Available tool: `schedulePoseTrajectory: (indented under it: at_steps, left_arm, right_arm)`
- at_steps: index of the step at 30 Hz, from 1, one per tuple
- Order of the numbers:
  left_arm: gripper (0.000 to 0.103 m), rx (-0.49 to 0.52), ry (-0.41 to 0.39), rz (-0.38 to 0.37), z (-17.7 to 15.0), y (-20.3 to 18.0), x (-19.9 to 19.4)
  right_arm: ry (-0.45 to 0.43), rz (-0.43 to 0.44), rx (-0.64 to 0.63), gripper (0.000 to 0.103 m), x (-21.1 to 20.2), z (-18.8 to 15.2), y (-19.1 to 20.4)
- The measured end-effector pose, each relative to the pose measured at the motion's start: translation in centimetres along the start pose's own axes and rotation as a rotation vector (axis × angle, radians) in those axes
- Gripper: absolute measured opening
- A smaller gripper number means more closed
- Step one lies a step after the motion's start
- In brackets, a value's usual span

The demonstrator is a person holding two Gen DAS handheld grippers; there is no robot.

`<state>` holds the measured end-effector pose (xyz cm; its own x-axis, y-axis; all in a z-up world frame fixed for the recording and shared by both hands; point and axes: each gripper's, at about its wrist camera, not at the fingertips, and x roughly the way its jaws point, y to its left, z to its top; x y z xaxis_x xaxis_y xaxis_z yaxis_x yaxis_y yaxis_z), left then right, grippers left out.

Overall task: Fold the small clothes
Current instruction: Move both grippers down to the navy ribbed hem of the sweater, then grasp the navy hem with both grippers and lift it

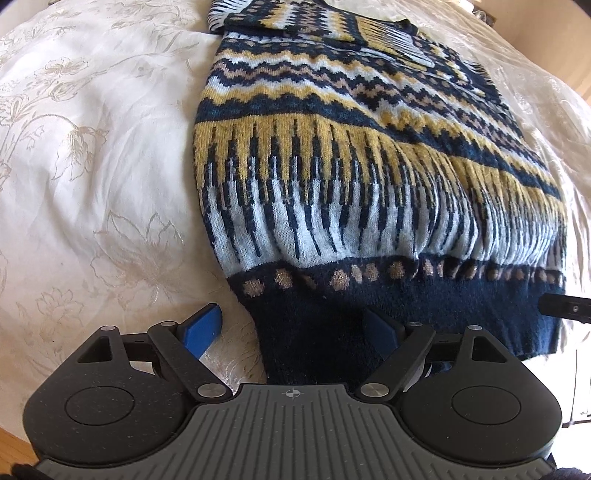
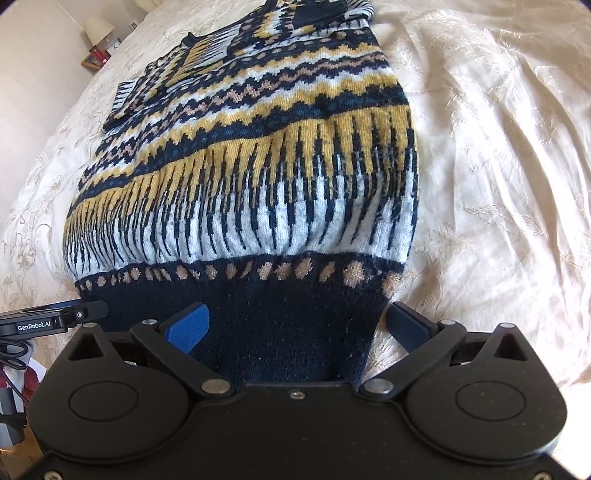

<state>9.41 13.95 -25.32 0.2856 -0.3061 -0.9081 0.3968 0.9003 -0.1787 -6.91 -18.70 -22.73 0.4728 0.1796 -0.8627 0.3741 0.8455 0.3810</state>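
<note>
Sweater point(image 1: 369, 166) lies flat on the bed, on a cream bedspread point(image 1: 92, 166) with a floral pattern. Knit bands of navy, mustard, pale blue and tan; plain navy hem point(image 1: 424, 314) is the near edge in both wrist views. Sleeves look folded in across the upper body at the far end.

Left gripper point(image 1: 291, 328): jaws spread wide, nothing pinched. Its left blue pad point(image 1: 201, 328) sits over bare bedspread just off the sweater's left edge, the right pad over the navy hem. The hem's left corner lies between the fingers, pads not pressing on it.

Right gripper point(image 2: 295, 325): jaws spread wide too, nothing pinched. Left pad point(image 2: 188, 326) over the hem, right pad point(image 2: 406, 321) just past the sweater's right edge over bedspread. The hem's right corner runs between the fingers down toward the gripper body.

Each gripper's tip shows at the side edge of the other's view, level with the hem. Both point steeply down at the hem, one at each bottom corner.

Lamp point(image 2: 99, 27) on a nightstand in the far left corner of the right wrist view.
</note>
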Motion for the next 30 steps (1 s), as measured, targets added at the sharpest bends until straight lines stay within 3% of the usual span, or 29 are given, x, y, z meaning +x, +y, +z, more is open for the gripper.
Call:
schedulePoseTrajectory:
  at_steps: [1,8,12,14,16,22,26,30]
  left_arm:
    - [0.089,-0.006,-0.002,-0.01,0.0,0.0,0.1]
    - [0.089,0.017,-0.019,0.0,-0.6,-0.3,-0.1]
    - [0.087,-0.029,-0.009,-0.046,-0.6,0.3,-0.4]
    - [0.083,-0.043,-0.007,-0.071,-0.7,0.6,-0.7]
    - [0.071,-0.044,-0.01,-0.081,-1.0,1.0,-1.1]
    - [0.056,-0.101,-0.029,-0.116,-1.7,2.4,-2.2]
    - [0.049,-0.138,-0.027,-0.109,-1.6,2.8,-2.1]
    - [0.049,-0.095,-0.016,-0.12,-0.4,2.0,-1.2]
  right_arm:
    - [0.001,0.003,-0.002,0.103,0.1,0.0,0.0]
    - [0.008,0.031,-0.001,0.103,0.3,0.2,-0.4]
    - [0.017,0.039,-0.018,0.103,0.3,0.2,-0.4]
    - [0.02,0.048,-0.018,0.103,0.2,0.2,-0.6]
    - [0.025,0.059,-0.015,0.103,0.1,0.3,-0.8]
    - [0.042,0.078,-0.019,0.103,-0.1,0.4,-1.1]
    - [0.047,0.078,-0.027,0.103,-0.1,0.4,-1.1]
    - [0.049,0.067,-0.035,0.103,0.0,0.4,-0.8]
